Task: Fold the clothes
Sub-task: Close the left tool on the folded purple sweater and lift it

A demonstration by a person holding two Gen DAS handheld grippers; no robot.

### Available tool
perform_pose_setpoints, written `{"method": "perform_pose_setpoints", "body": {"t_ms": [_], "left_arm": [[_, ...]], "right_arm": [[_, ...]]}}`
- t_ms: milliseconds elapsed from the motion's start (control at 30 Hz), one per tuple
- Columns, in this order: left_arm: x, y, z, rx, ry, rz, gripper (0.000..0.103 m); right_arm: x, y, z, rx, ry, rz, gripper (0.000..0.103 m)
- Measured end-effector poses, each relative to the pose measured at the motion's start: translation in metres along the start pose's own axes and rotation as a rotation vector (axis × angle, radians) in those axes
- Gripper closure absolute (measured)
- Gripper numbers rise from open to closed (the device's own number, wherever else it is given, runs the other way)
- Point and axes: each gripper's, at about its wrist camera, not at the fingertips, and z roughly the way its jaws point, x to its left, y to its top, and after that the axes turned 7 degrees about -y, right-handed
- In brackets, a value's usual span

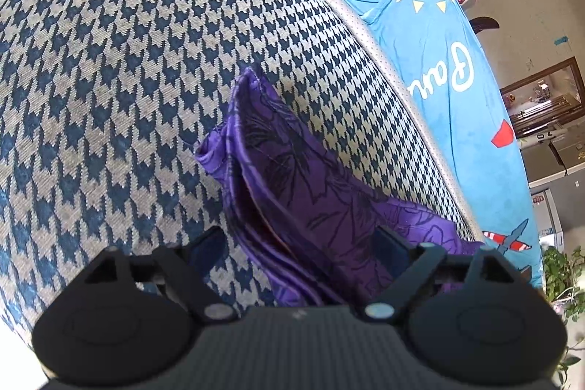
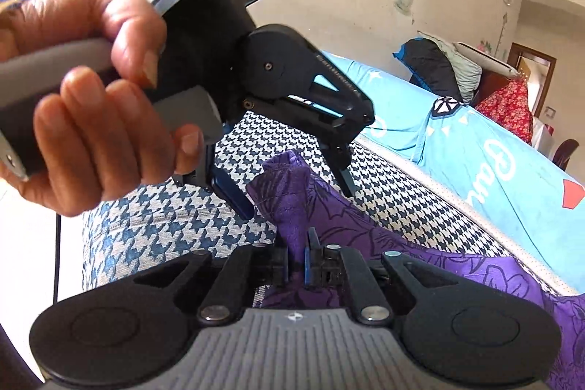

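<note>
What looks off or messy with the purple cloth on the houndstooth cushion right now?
The purple cloth lies bunched and creased on the houndstooth cushion, not flat. The right gripper pinches a gathered peak of it, while the left gripper hangs open over it. Nothing looks torn or spilled.
</note>
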Motion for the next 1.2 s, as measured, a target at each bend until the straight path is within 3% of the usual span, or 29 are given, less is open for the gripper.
{"method": "perform_pose_setpoints", "body": {"t_ms": [333,400,533,633,733,833,967,1200], "left_arm": [[0.005,0.021,0.015,-0.045,-0.004,-0.035,0.020],[0.007,0.025,0.021,-0.047,0.003,-0.040,0.024],[0.011,0.027,0.028,-0.042,0.007,-0.068,0.043],[0.007,0.027,0.026,-0.053,-0.015,-0.054,0.053],[-0.001,0.027,0.027,-0.062,0.010,-0.025,0.063],[-0.006,0.027,0.030,-0.069,0.019,-0.020,0.064],[-0.008,0.027,0.036,-0.090,0.038,-0.053,0.054],[-0.027,0.026,0.036,-0.166,0.038,-0.037,0.076]], "right_arm": [[-0.010,0.008,-0.017,-0.004,0.008,0.067,0.096],[-0.008,0.007,-0.023,-0.004,0.014,0.064,0.096],[-0.010,0.009,-0.024,-0.006,0.019,0.062,0.096],[-0.018,0.011,-0.026,-0.012,0.014,0.082,0.096],[-0.029,0.014,-0.031,-0.024,0.004,0.110,0.096],[-0.039,0.017,-0.038,-0.033,-0.009,0.127,0.096],[-0.045,0.017,-0.045,-0.037,-0.014,0.125,0.096],[-0.057,0.011,-0.057,-0.041,-0.033,0.115,0.096]]}}
